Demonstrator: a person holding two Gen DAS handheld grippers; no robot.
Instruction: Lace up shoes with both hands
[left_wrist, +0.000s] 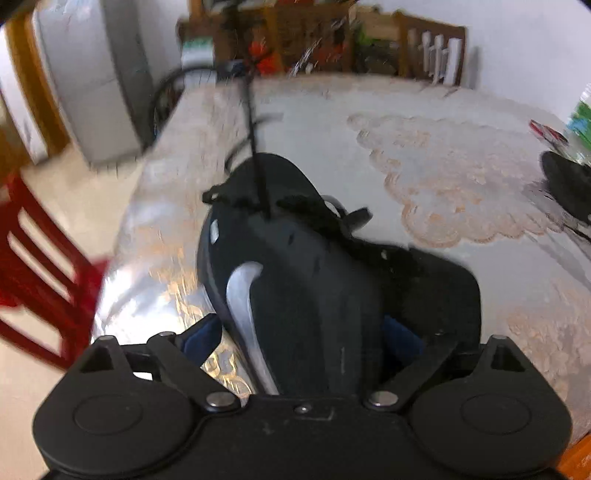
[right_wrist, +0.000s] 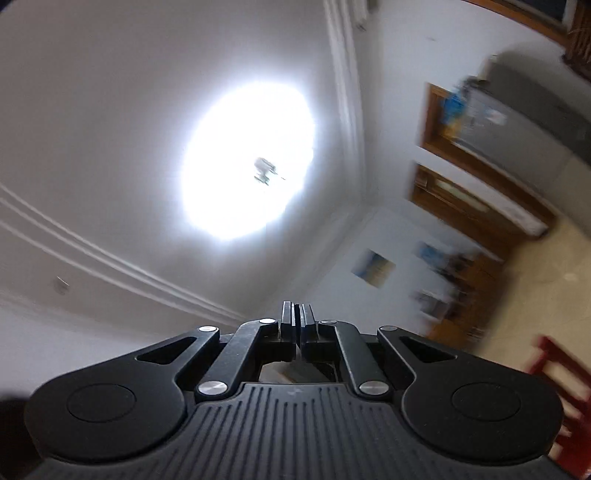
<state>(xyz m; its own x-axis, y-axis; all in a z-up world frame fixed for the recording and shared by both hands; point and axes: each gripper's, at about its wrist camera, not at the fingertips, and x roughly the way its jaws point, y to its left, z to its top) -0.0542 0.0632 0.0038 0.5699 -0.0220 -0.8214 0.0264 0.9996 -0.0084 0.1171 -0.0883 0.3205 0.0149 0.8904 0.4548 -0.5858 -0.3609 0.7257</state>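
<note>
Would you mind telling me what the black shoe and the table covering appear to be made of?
The shoe looks like matte synthetic or leather, smooth-panelled, with a glossy silver stripe; blur leaves it open. The table covering looks like lace-patterned cloth under clear plastic film, judging by the sheen and wrinkled glare near its left edge.

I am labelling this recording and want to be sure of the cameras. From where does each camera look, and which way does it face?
Left wrist: sits on the left gripper, looks down at the black shoe on the table; its wide jaws straddle the shoe, and a taut lace rises from it.
Right wrist: sits on the right gripper, tilted up at the ceiling lamp; only its closed fingers show, nothing visible between them.
Shared: the red chair, the refrigerator.
</note>
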